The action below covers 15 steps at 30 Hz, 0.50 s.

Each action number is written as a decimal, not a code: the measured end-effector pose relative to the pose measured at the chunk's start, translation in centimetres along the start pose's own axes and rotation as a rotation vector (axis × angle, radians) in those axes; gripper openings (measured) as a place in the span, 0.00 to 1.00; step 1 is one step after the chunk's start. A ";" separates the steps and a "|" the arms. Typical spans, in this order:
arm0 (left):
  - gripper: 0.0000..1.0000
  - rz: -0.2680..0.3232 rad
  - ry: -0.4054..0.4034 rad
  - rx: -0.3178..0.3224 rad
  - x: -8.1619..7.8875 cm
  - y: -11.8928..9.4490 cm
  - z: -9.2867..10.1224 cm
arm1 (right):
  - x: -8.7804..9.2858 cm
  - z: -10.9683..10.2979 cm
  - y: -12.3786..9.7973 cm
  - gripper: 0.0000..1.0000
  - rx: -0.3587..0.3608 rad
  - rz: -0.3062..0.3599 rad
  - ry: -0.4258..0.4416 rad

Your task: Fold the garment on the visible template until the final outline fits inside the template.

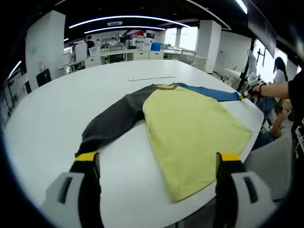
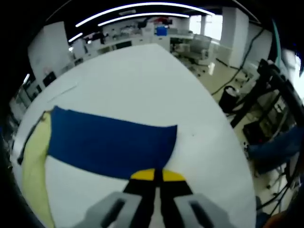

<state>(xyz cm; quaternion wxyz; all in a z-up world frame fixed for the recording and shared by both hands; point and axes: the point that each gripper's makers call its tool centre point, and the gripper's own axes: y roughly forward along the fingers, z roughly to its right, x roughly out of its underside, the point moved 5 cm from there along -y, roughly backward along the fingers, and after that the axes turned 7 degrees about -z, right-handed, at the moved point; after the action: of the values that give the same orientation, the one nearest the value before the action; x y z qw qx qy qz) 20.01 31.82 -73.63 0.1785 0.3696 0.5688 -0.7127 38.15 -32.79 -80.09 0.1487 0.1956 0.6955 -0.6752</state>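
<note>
The garment (image 1: 190,128) lies flat across the white bench (image 1: 57,118), its hem near the front edge. Left gripper (image 1: 156,164) jaws spread wide; right gripper (image 2: 154,175) jaws pressed together at the blue sleeve (image 2: 109,142) cuff — pinch unclear. A weak hold could drop the sleeve mid-fold — bunching it.

Bright, even light from curved ceiling strips (image 1: 118,21); sharp centres, fisheye bending and blur towards edges.

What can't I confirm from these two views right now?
- Template: no outline visible on the table in either view.
- Blue sleeve: near edge hidden behind the right hand-held gripper; a grasp can't be told.
- Shirt hem: partly behind the left hand-held gripper.
</note>
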 end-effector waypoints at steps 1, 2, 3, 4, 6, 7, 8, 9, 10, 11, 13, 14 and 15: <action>0.99 0.000 -0.001 -0.002 0.0 -0.1 -0.1 | 0.0 0.0 -0.1 0.00 0.001 0.000 0.000; 0.99 0.000 -0.004 -0.004 0.0 -0.1 -0.2 | 0.0 -0.1 -0.2 0.00 0.002 0.002 0.001; 0.99 -0.001 -0.007 -0.008 0.0 -0.2 -0.1 | -0.1 -0.2 -0.3 0.00 0.001 0.002 0.001; 0.99 -0.001 -0.008 -0.009 0.1 -0.2 -0.1 | -0.2 -0.2 -0.4 0.00 0.000 0.003 0.003; 0.99 -0.001 -0.009 -0.009 0.1 -0.2 -0.2 | -0.4 -0.2 -0.6 0.00 -0.001 0.009 0.005; 0.99 0.000 -0.010 -0.009 0.1 -0.2 -0.2 | -0.6 -0.2 -0.7 0.00 -0.004 0.016 0.008; 0.99 0.000 -0.010 -0.008 0.1 -0.3 -0.2 | -0.7 -0.3 -0.7 0.00 -0.007 0.021 0.009; 0.99 -0.001 -0.010 -0.007 0.2 -0.3 -0.2 | -1.0 -0.5 -0.9 0.00 -0.011 0.029 0.012; 0.99 -0.005 -0.013 -0.006 0.2 -0.3 -0.1 | -1.2 -0.5 -1.1 0.00 -0.013 0.034 0.018; 0.99 -0.012 -0.022 -0.007 0.3 -0.3 -0.1 | -1.4 -0.7 -1.3 0.00 -0.022 0.041 0.033; 0.99 -0.006 -0.027 -0.001 0.3 -0.2 -0.1 | -2.0 -1.2 -1.6 0.00 -0.043 0.059 0.048; 0.99 -0.001 -0.026 0.001 0.2 -0.2 0.0 | -2.1 -1.1 -1.4 0.00 -0.045 0.060 0.046; 0.99 -0.001 -0.023 0.003 0.1 -0.3 0.1 | -2.5 -1.2 -1.2 0.00 -0.046 0.063 0.038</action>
<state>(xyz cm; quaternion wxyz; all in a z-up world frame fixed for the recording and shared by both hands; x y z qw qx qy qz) 19.69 31.79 -73.52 0.1841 0.3615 0.5658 -0.7178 39.79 -31.80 -77.79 0.1611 0.2269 0.7072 -0.6500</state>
